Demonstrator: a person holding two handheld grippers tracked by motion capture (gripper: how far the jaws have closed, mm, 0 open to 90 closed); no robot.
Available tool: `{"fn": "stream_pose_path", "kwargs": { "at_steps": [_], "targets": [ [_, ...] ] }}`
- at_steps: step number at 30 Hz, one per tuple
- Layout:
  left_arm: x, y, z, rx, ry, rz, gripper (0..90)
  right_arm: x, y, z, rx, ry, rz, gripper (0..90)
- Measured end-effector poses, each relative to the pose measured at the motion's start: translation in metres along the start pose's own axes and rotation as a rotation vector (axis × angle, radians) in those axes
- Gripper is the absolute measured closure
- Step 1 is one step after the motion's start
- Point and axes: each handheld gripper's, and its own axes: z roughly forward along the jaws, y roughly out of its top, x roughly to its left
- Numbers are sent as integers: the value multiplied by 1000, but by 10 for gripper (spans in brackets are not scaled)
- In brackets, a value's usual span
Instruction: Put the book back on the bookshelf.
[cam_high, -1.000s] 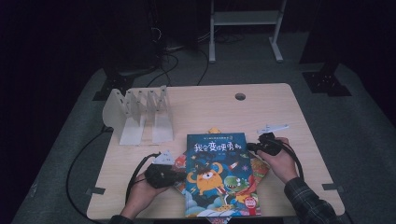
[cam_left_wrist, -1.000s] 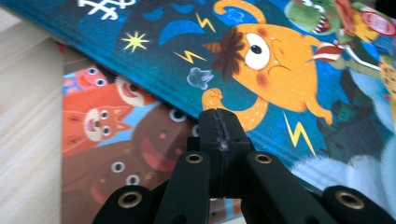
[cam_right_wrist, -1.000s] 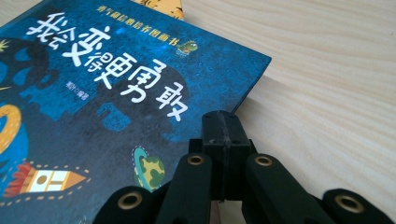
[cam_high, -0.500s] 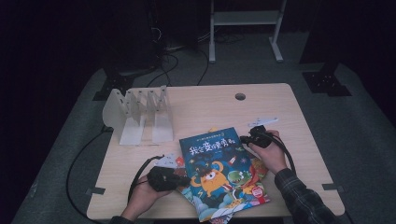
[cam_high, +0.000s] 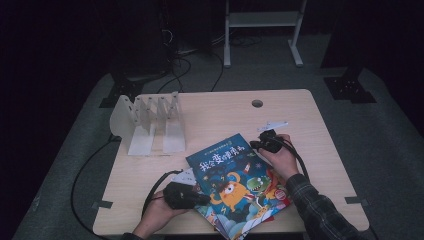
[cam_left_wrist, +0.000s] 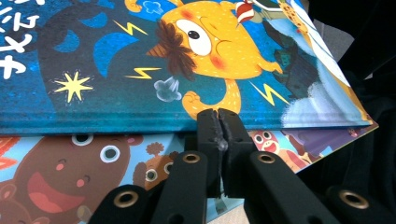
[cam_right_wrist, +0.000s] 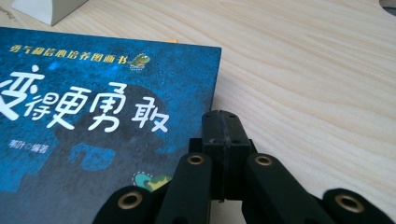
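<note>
Two tools nudge a picture book across a wooden tabletop

The blue glossy picture book with the orange monster cover (cam_high: 235, 180) lies askew atop other children's books (cam_left_wrist: 107, 158) near the pale wooden tabletop's (cam_high: 225, 115) front edge. Left tool (cam_high: 202, 199) and right tool (cam_high: 256, 145) (both pressed together, pinching nothing) sit at opposite edges; the step looks like repositioning, and lifting it toward the white slotted book rack (cam_high: 150, 122) would call for spreading one tool over an edge.

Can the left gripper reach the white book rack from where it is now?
Probably yes: the left gripper rests at the blue picture book, and only bare table separates it from the white book rack.
</note>
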Motion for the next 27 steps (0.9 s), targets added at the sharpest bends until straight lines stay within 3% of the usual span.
{"fn": "stream_pose_path", "kwargs": {
  "at_steps": [4, 9, 13, 18, 22, 27],
  "targets": [
    [5, -1, -6, -11, 39, -15, 826, -2, -1, -7, -6, 7, -1, 868],
    [13, 0, -17, -43, 91, -33, 745, -5, -9, -27, -26, 20, 4, 772],
    [26, 3, -24, -53, 130, -61, 604, -10, -21, -41, -20, 35, 20, 640],
    [42, 9, -26, -48, 203, -64, 348, -16, -40, -57, -29, 32, 7, 465],
    [56, 14, -30, -78, 241, -77, 273, -21, -53, -72, -39, 36, 7, 397],
    [73, 19, -31, -111, 246, -88, 219, -27, -69, -89, -41, 38, 7, 372]
  ]
}}
